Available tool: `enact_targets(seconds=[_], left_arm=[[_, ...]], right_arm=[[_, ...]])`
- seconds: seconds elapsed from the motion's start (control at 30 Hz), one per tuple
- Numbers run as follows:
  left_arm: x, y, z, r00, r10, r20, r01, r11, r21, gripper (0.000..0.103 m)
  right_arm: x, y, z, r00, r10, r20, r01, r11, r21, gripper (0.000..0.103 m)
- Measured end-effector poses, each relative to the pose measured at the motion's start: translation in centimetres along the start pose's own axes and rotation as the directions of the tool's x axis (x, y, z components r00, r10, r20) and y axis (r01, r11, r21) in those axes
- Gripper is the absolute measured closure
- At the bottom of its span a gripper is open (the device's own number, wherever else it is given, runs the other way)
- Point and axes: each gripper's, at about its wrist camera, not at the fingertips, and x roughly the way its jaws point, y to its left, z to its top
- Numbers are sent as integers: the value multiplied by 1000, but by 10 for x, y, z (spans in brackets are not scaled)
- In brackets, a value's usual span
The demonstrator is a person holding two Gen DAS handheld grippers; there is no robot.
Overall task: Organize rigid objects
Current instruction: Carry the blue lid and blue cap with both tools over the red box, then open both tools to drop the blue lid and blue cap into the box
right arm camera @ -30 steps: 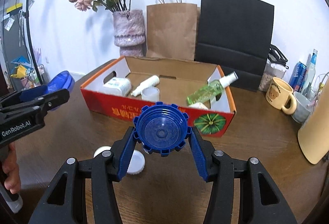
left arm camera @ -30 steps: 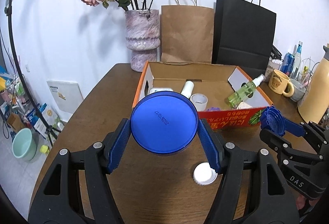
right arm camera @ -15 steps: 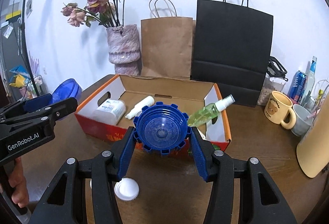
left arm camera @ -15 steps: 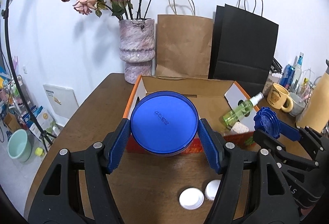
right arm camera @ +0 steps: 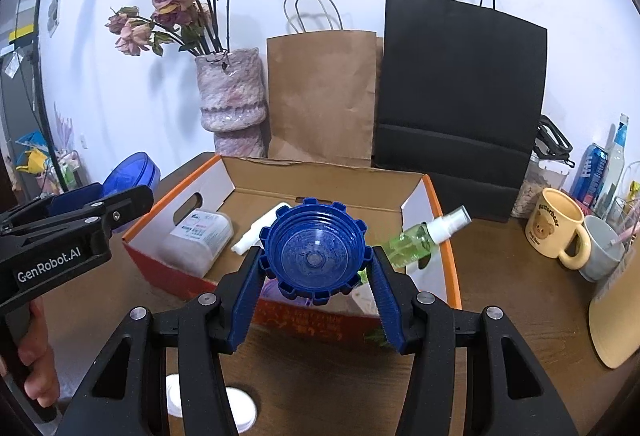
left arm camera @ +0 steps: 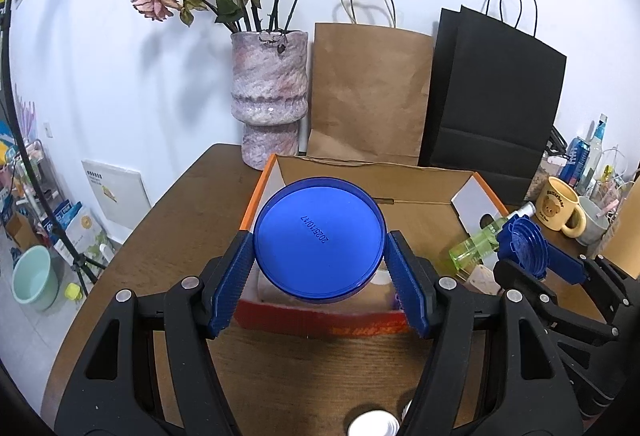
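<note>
My left gripper (left arm camera: pixel 320 256) is shut on a round blue jar (left arm camera: pixel 320 240), its flat base with a printed date facing the camera. It hovers over the near left part of the orange cardboard box (left arm camera: pixel 420 187). My right gripper (right arm camera: pixel 316 256) is shut on a ribbed blue lid (right arm camera: pixel 314 254), hollow side toward the camera, above the box's (right arm camera: pixel 328 183) near wall. Inside the box lie a white jar (right arm camera: pixel 200 232), a white tube (right arm camera: pixel 260 232) and a green spray bottle (right arm camera: pixel 424 238). In the left wrist view the lid (left arm camera: pixel 524 244) shows at the right.
Two white caps (right arm camera: pixel 236 406) lie on the brown table (right arm camera: pixel 500 288) near me. Behind the box stand a vase of dried roses (left arm camera: pixel 272 103), a brown paper bag (left arm camera: pixel 368 95) and a black bag (left arm camera: pixel 492 95). A yellow mug (right arm camera: pixel 556 224) and a grey cup (right arm camera: pixel 602 254) stand at the right.
Both grippers moved forward toward the box, still holding jar and lid. The box now sits right under them, and the white caps have slipped to the bottom edge.
</note>
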Motion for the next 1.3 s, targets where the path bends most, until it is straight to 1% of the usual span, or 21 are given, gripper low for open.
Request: enact_targets(seconds=[0.27,0.77,1.3], left_arm=[[22,-4,10,1000,11,-2,-11,1000,12,40],[65,-5,26,999,41,-14,-40,999,31,40],[106,-6,35,997,68,-35,-66,995,75,40]], right_arm=[[27,-6,10,1000,-4,-6,4,1000,-17,46],[66,-18,26,999,-28,-16,27,999,-42,46],[101,-25,29,998,-51,-45,48,997,-67,46]])
